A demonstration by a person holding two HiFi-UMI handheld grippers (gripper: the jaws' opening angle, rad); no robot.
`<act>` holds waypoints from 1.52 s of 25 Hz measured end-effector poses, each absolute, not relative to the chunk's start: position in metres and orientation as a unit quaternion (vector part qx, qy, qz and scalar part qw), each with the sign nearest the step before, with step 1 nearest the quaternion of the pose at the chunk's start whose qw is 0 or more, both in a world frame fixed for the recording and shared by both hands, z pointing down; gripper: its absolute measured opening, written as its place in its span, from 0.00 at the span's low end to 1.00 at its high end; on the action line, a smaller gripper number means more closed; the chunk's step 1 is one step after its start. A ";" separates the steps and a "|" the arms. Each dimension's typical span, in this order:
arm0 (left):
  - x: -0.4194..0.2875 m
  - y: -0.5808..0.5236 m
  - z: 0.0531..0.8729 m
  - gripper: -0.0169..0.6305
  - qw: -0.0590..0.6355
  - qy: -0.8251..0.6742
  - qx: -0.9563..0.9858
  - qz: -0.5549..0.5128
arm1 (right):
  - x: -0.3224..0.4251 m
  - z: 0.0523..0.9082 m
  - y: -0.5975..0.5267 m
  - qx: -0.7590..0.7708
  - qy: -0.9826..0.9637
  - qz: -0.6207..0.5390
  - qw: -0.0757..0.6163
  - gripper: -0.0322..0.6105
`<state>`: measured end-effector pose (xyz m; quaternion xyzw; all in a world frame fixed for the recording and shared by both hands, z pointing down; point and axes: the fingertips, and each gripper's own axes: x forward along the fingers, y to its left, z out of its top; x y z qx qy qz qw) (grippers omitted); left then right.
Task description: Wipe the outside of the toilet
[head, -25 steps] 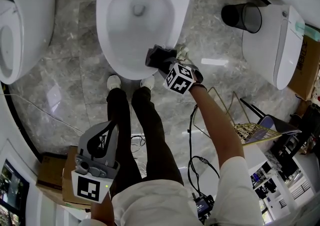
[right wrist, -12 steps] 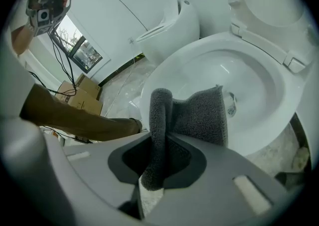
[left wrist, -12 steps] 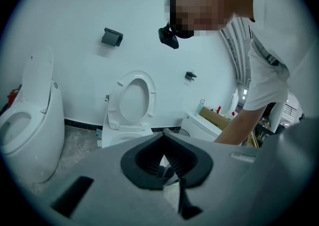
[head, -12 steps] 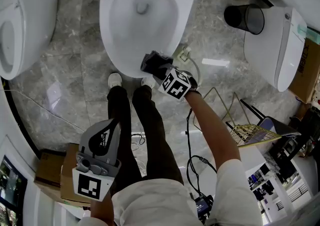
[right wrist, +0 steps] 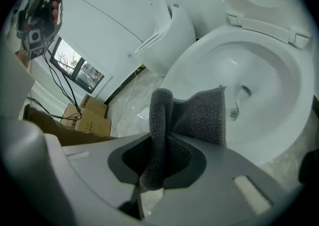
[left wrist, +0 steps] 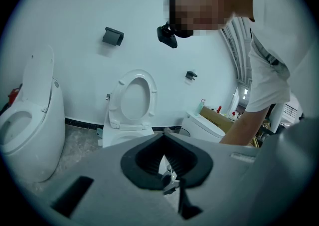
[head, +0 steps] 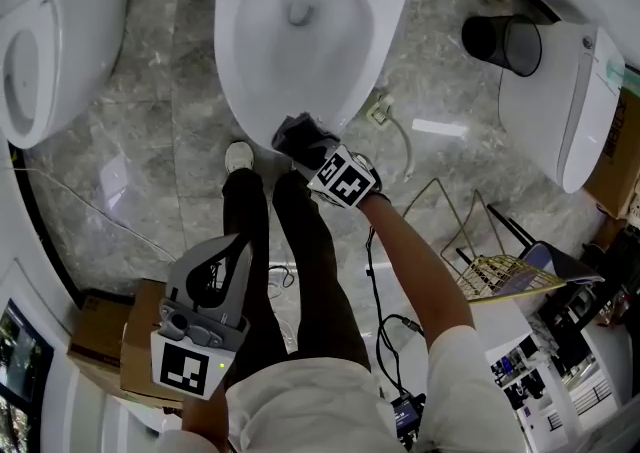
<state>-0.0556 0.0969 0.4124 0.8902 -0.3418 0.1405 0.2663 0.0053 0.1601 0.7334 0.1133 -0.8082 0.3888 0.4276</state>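
Observation:
A white toilet [head: 300, 11] with its seat raised stands at the top middle of the head view. My right gripper [head: 300, 141] is shut on a dark grey cloth [head: 298, 133] and presses it against the outside front of the bowl, below the rim. In the right gripper view the cloth [right wrist: 194, 115] folds up between the jaws against the bowl rim [right wrist: 209, 45]. My left gripper [head: 205, 296] hangs low at the left, away from the toilet, jaws shut with nothing in them. From the left gripper view the toilet [left wrist: 130, 108] appears ahead by the wall.
Another toilet [head: 55, 36] stands at the left and a third [head: 575, 101] at the right. A black bin [head: 500, 41] sits beside the right one. A gold wire rack [head: 480, 256] and cables lie at the right. Cardboard boxes [head: 110, 346] are at lower left. The person's legs stand before the bowl.
My right gripper has slid the cloth leftward along the front of the bowl, from its right front side to nearly the centre. The left gripper has stayed where it was.

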 end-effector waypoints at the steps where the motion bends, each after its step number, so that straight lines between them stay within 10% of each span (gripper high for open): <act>1: -0.056 0.096 0.413 0.02 0.266 -0.343 0.890 0.140 | 0.001 0.733 0.161 0.115 -0.808 0.397 0.421 0.14; 38: -0.096 0.078 0.432 0.02 0.285 -0.365 0.875 0.141 | -0.107 0.729 0.081 0.203 -0.764 0.561 0.246 0.14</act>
